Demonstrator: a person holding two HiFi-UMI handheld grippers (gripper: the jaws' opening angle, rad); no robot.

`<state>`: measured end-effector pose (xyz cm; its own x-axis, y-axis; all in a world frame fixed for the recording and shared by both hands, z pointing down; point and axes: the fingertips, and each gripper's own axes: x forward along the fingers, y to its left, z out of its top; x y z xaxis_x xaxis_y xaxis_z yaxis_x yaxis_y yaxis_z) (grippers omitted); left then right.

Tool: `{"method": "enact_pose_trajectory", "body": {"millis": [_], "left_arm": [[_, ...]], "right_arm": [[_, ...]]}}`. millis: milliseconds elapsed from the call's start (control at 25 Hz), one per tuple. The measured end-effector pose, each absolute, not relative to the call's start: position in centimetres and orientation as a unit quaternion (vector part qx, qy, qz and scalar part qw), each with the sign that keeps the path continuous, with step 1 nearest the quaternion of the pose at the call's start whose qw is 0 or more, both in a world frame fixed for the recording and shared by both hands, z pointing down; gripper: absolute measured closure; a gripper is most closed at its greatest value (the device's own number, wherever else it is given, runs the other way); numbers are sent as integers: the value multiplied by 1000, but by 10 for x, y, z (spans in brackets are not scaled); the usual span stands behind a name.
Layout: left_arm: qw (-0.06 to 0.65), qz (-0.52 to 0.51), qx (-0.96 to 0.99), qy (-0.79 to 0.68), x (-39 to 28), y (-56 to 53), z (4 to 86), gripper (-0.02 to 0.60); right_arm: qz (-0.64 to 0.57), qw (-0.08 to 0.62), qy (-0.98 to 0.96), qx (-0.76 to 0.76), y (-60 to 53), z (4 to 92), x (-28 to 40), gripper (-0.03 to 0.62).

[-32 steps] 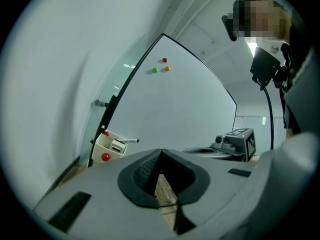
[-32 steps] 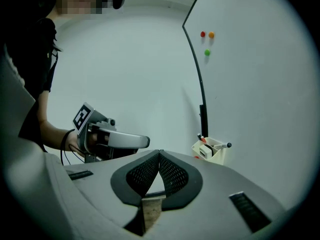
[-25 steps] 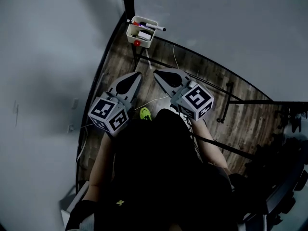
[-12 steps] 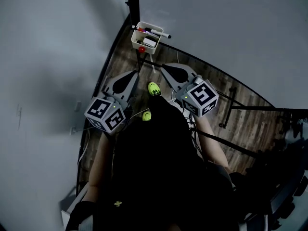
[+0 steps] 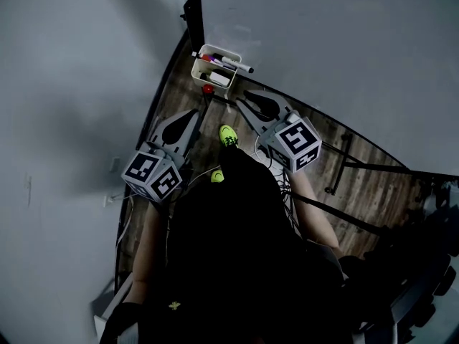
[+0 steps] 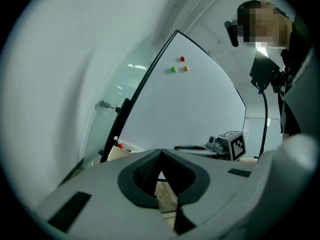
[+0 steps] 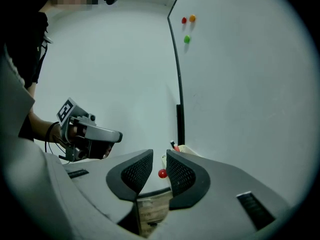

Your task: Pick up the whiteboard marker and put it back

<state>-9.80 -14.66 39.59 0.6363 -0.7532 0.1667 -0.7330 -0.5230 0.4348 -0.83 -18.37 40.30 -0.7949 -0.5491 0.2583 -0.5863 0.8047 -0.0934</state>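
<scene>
A white tray point(image 5: 203, 69) hangs at the foot of the whiteboard point(image 5: 330, 41) and holds several markers. One whiteboard marker point(image 5: 235, 66) lies across its rim, its dark cap sticking out to the right. My right gripper point(image 5: 241, 98) is just short of the tray; its jaws have just been opening and stand slightly apart with nothing between them point(image 7: 160, 157). Beyond the gap I see a red magnet point(image 7: 162, 173) and the tray point(image 7: 189, 149). My left gripper point(image 5: 196, 112) trails lower left, shut and empty point(image 6: 160, 154).
A pale wall point(image 5: 72, 84) closes the left side, and the board's black frame post point(image 5: 193, 13) rises behind the tray. Three coloured magnets point(image 6: 178, 67) stick high on the whiteboard. Cables and a yellow-green shoe point(image 5: 228, 135) are on the wooden floor point(image 5: 358, 185).
Both grippers have come closer to the tray, the right one nearest. A yellow-green shoe has stepped forward between them.
</scene>
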Motion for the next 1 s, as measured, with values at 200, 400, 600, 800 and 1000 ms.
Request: {"method": "enact_pose_trajectory", "body": {"millis": [200, 400, 600, 800, 1000], "left_arm": [[250, -21, 869, -426, -96, -158, 404, 549], [262, -16, 866, -425, -95, -166, 413, 549], [270, -10, 860, -433, -96, -179, 422, 549], [282, -5, 854, -437, -100, -183, 430, 549], [292, -3, 849, -440, -102, -190, 435, 549]], "right_arm": [[99, 122, -941, 300, -197, 416, -6, 475], [109, 130, -935, 312, -212, 429, -2, 437], [128, 140, -930, 314, -233, 443, 2, 378], [145, 152, -923, 323, -250, 458, 9, 332], [155, 161, -917, 330, -264, 468, 13, 290]]}}
